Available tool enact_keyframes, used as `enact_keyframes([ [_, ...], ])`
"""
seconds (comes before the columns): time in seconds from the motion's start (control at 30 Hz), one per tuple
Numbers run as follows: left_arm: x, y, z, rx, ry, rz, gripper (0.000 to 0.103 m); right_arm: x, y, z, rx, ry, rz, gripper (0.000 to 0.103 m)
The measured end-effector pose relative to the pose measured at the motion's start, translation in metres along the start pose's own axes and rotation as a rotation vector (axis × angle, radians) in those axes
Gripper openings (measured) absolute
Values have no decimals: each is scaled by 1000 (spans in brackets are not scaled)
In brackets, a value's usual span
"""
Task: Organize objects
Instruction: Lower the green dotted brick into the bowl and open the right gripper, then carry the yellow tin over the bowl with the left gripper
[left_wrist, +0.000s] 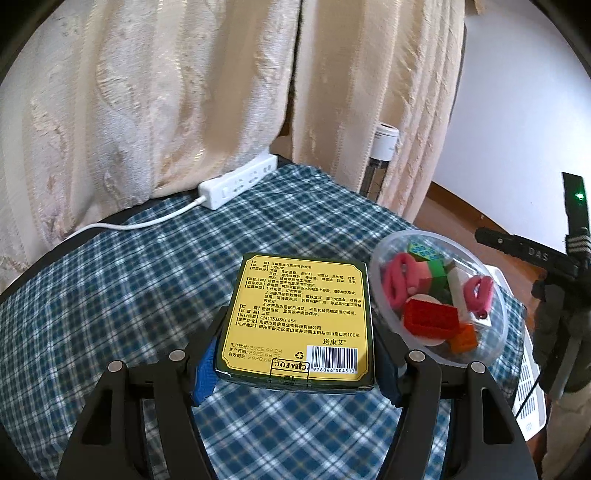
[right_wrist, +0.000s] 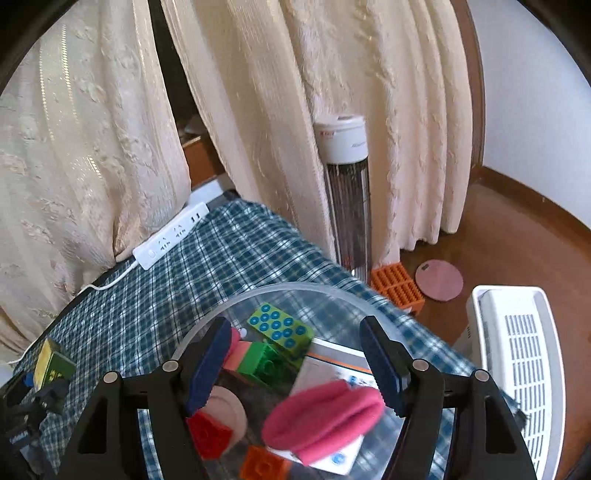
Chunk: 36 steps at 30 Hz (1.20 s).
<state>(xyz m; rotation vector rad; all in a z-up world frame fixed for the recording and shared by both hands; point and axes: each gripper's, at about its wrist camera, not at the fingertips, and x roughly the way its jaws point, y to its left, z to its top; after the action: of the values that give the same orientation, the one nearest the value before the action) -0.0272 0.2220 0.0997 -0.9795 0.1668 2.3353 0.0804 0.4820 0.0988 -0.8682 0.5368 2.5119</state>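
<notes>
While clamped on green-and-yellow box (left_wrist: 299, 321) from both sides, left gripper (left_wrist: 295, 365) holds it above plaid cloth (left_wrist: 110, 314), label side up w/ barcode nearest cam. Jaws closed to box width, blue pads (left_wrist: 205, 373) pressed on its edges. Just right of box: clear bowl (left_wrist: 491, 280) on cloth, filled w/ toy bricks (left_wrist: 430, 317) & pink scrunchies (left_wrist: 397, 280). Right gripper (right_wrist: 291, 369) over same bowl, jaws wide apart, nothing between them; red, green, orange bricks & a scrunchie visible below. Power strip (left_wrist: 238, 181) at cloth's far edge by curtain (left_wrist: 147, 92). White basket (right_wrist: 517, 354) off to right on floor.
</notes>
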Motion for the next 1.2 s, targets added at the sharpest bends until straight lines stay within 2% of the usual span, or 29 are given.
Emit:
enact_keyframes([
  [0.57, 35, -82, 18, 105, 46, -78, 69, -36, -57, -28, 60, -86, -9, 75],
  [1.2, 87, -142, 29, 157, 113, -179, 69, -24, -105, -48, 183, -65, 7, 75],
])
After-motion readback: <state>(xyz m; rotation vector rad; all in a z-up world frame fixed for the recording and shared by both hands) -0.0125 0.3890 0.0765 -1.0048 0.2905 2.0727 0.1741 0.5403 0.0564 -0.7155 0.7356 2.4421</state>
